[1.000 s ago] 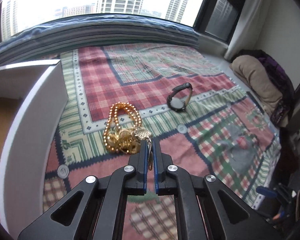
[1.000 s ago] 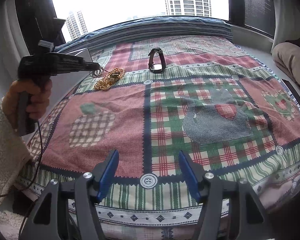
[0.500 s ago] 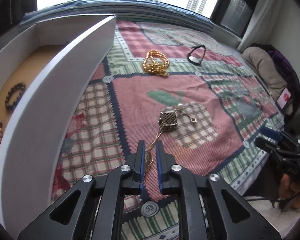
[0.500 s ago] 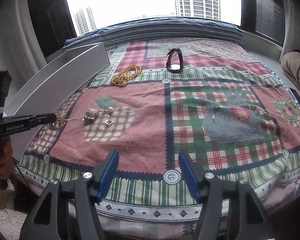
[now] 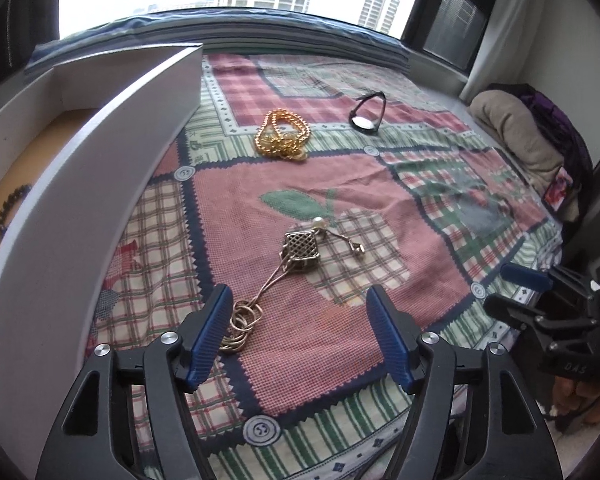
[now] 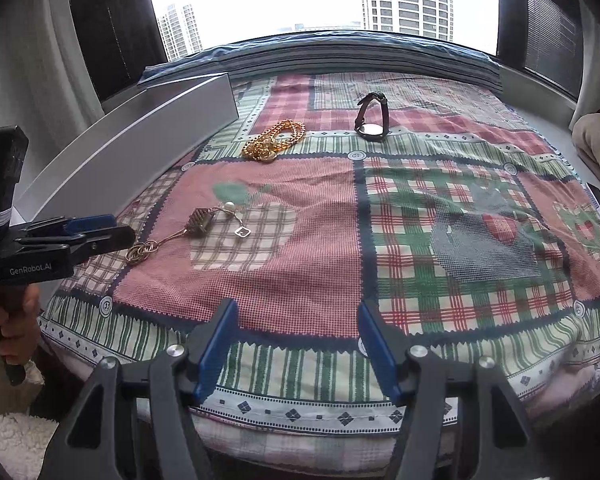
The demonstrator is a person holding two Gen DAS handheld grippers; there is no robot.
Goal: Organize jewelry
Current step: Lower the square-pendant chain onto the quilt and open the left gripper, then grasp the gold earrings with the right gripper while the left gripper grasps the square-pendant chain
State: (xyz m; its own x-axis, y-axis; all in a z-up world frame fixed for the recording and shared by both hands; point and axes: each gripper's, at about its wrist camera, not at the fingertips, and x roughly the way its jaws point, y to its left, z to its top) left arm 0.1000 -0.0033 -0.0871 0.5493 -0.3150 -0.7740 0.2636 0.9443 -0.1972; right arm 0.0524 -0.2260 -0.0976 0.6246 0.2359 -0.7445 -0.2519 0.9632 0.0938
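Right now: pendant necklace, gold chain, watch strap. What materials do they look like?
Pendant necklace: dull silvery-brass metal, lattice cage, one glossy pearl-like bead.
Gold chain: shiny yellow metal links, possibly plated.
Watch strap: dark, matte, leather-like; could be synthetic.

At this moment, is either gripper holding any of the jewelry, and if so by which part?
Nothing is held. The left gripper is open, the pendant necklace lying on the quilt. The right gripper is open and empty.
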